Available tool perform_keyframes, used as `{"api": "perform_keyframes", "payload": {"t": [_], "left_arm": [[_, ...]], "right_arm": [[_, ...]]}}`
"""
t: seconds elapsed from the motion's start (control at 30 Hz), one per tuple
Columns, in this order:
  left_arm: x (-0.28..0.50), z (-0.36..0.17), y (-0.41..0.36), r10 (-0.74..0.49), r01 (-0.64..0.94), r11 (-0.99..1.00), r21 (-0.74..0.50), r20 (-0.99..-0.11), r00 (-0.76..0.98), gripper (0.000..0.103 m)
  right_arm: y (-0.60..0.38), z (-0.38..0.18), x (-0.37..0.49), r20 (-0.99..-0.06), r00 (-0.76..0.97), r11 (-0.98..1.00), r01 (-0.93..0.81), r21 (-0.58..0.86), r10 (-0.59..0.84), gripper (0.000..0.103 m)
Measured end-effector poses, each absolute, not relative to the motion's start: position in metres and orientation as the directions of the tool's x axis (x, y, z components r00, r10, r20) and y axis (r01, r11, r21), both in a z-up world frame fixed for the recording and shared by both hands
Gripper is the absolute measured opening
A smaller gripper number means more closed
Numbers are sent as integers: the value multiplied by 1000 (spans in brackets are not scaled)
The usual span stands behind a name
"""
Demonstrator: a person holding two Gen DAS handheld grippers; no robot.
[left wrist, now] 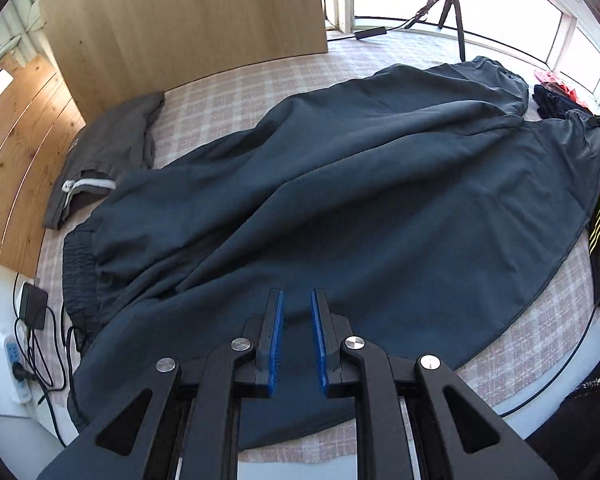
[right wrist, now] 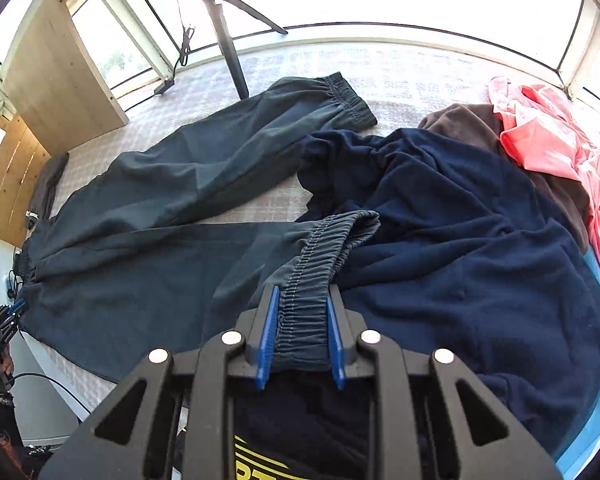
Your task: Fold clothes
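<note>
Lying spread across the checked bed, the dark teal trousers reach the right gripper, which pinches one elastic cuff. Just above the fabric, the left gripper hovers, jaws parted and empty.

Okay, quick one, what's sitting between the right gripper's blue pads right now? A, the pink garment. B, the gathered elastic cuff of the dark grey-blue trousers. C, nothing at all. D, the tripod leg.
B: in the right wrist view the right gripper has the dark grey-blue trousers' gathered elastic cuff bunched between its blue pads.
</note>
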State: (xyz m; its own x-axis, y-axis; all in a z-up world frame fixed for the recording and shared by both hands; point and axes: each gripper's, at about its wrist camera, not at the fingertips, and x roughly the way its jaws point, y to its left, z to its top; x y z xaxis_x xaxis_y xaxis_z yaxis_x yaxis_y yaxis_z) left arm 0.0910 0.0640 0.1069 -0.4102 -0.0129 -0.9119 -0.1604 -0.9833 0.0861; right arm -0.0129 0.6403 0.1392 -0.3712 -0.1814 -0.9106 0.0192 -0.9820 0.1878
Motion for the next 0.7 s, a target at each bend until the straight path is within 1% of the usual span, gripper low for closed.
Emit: {"api": "perform_keyframes", "payload": {"t": [0.03,0.17,0.27,0.33,0.4,0.43,0.5,0.53,0.57,0.6,0.7], "left_arm": [[102,106,48,-27,-113,-990,80,-912,-408,14],[143,106,-9,-115,59,-993,100,-914,-388,14],[171,111,-44,-174,148,-981,126,-908,-381,14],[180,112,-65,-199,186,-973,137,-904,-379,17],[186,109,-84,-217,215,-966,144,-902,-373,29],[188,105,-93,-222,226,-963,145,-903,-369,31],[190,95,-112,-223,245,-960,138,-906,-361,30],[191,90,-119,-214,247,-960,130,-910,-356,30],[192,85,-124,-203,247,-962,119,-915,-349,30],[192,80,-129,-196,242,-963,115,-919,-341,30],[192,67,-140,-176,227,-968,104,-929,-325,32]], "right_arm": [[638,147,-9,-898,-401,-982,30,184,-181,8],[654,191,16,-834,-483,-954,8,299,-266,8],[686,223,34,-803,-557,-949,-76,306,-214,8],[698,214,32,-861,-499,-967,-160,200,-96,8],[704,198,29,-911,-411,-971,-230,65,36,10],[703,189,28,-926,-364,-966,-257,-6,102,11],[697,185,30,-919,-342,-950,-297,-91,195,14],[692,189,33,-907,-357,-945,-308,-110,222,20],[683,195,38,-896,-381,-945,-309,-110,229,24],[670,202,42,-890,-408,-954,-289,-84,202,28],[609,203,50,-901,-431,-995,-72,73,-35,35]]}}
